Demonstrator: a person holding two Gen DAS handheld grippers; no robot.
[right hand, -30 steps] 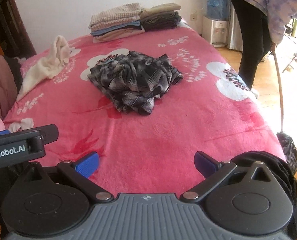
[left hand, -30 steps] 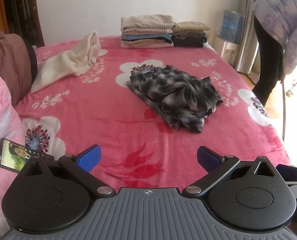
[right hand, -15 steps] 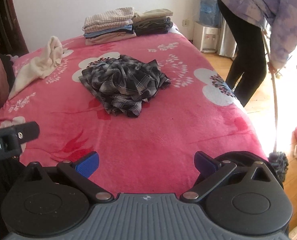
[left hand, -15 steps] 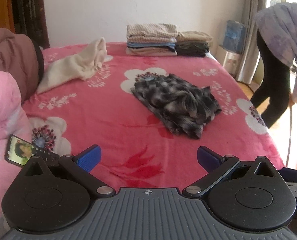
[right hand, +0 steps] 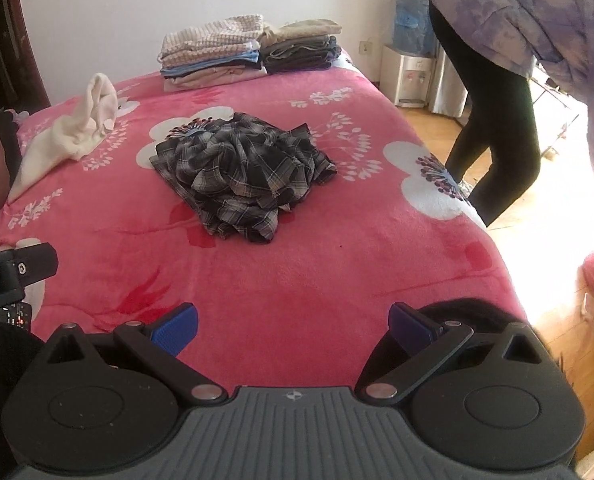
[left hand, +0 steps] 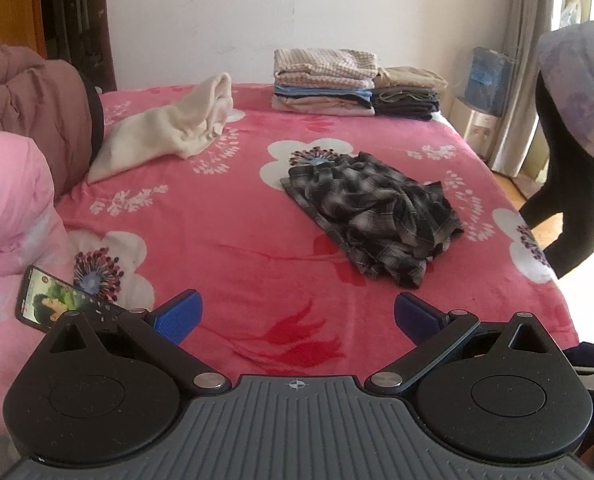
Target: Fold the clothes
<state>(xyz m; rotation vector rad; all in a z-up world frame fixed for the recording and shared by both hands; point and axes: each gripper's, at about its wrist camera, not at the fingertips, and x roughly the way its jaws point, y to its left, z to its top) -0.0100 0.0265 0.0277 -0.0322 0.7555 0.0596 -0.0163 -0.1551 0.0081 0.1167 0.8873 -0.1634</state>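
The left tongs (left hand: 295, 314) are wide apart and hold nothing. The right tongs (right hand: 293, 326) are wide apart and empty too. Both hang over the near end of the bed (left hand: 237, 248), well back from the plaid shirt (left hand: 373, 212). The shirt sits in the middle of the bed in a bunched heap, on the pink blanket with white flowers. It is dark grey with pale checks. It is full of wrinkles and bumps, and one flat edge runs along its left side. I cannot tell where the sleeves or collar are. I think the step now is to reach in and take hold of the shirt. To do it well, each pair of tongs should go to its own side of the heap, far from the other. Each should pinch one layer at an edge, not a thick lump. Then they can lift and pull apart, so the shirt opens up flat before any fold. The cloth looks soft and floppy, so it may slip or sag. A cream top (left hand: 165, 132) lies unfolded at the far left. Two neat piles (left hand: 353, 84) sit at the far end, so some clothes look done.
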